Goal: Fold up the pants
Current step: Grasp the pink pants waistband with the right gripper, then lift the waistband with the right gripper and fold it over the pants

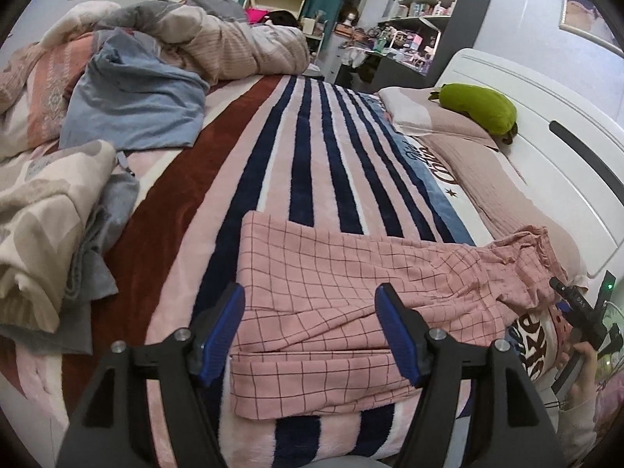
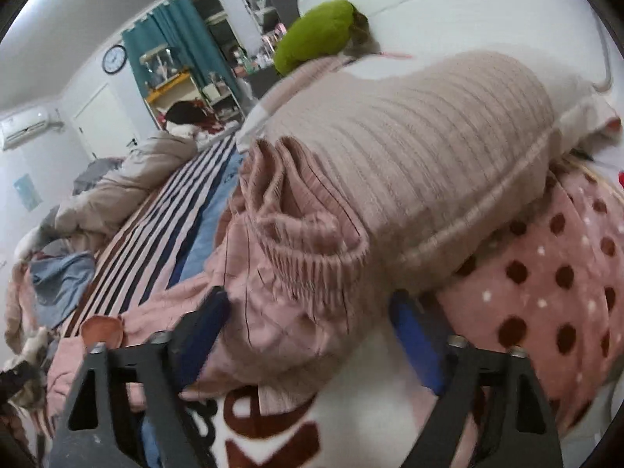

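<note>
Left gripper (image 1: pixel 310 329), held above the near end of the pants (image 1: pixel 351 292): jaws apart, pads clear of the cloth, nothing gripped. Right gripper (image 2: pixel 312 335), at the waistband (image 2: pixel 296 234): jaws apart, the bunched waistband end lying between them; motion blur leaves pad contact uncertain, and no pinch is visible. The pants, pink with a dark grid, lie across the striped blanket (image 1: pixel 312 148), already doubled into 1 long band. Their cuff end is flat and square under the left gripper; their waistband end is crumpled against the pillow (image 2: pixel 409 148), far from the cuffs.

Step in hand, as judged: gather the waistband and carry it over toward the cuffs. To do this well, the right gripper should pinch both layers at the elastic edge, not a loose wrinkle, and lift clear of the pillow before travelling. The left gripper should pin or pinch the band near the planned crease, so the lower layers stay aligned and edges meet squarely.
</note>
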The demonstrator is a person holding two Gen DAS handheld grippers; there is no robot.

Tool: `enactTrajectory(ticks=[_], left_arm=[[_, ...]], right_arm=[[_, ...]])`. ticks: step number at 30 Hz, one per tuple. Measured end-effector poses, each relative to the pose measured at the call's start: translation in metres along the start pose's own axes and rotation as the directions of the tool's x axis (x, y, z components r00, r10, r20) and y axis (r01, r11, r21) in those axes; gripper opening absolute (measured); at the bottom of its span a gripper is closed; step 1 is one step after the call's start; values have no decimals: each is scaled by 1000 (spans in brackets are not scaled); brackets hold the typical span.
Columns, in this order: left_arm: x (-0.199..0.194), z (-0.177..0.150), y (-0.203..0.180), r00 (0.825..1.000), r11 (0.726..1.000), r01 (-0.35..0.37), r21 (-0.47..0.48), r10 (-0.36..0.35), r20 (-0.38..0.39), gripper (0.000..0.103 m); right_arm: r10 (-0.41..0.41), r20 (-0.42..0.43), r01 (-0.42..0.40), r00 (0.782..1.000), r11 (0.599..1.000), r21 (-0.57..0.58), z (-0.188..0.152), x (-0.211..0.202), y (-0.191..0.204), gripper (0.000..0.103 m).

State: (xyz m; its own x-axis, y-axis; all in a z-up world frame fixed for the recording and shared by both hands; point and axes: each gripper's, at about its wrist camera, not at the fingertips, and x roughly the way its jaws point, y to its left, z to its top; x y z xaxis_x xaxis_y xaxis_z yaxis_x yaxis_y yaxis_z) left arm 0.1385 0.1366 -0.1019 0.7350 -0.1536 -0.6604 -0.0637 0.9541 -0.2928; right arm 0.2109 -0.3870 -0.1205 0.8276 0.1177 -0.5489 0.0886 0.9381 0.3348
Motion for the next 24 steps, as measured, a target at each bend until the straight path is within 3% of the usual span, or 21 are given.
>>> enactTrajectory(ticks=[3,7,15,20,24], left_arm=[[0,0,-1,1000,1000,3,-12,-3,4,65],[0,2,-5,1000,1000,12,-8,-12,10,65],[-2,4,-12,999,999,37,17,-37,14,65],[-6,5,-14,998,998,59,30,-60,28,65],[-9,4,-13,996,997,76,28,-77,39,65]], right_arm=[[-19,23,20,1000,999,-30,5,8,9,21],[-30,76,33,997,999,-37,8,1,6,6],[-13,136,26,991,995,-95,30,-43,8,3],[-79,179,110,981,979,-171,56,-69,9,3],[-91,144,115,985,978,-174,70,-78,5,3]])
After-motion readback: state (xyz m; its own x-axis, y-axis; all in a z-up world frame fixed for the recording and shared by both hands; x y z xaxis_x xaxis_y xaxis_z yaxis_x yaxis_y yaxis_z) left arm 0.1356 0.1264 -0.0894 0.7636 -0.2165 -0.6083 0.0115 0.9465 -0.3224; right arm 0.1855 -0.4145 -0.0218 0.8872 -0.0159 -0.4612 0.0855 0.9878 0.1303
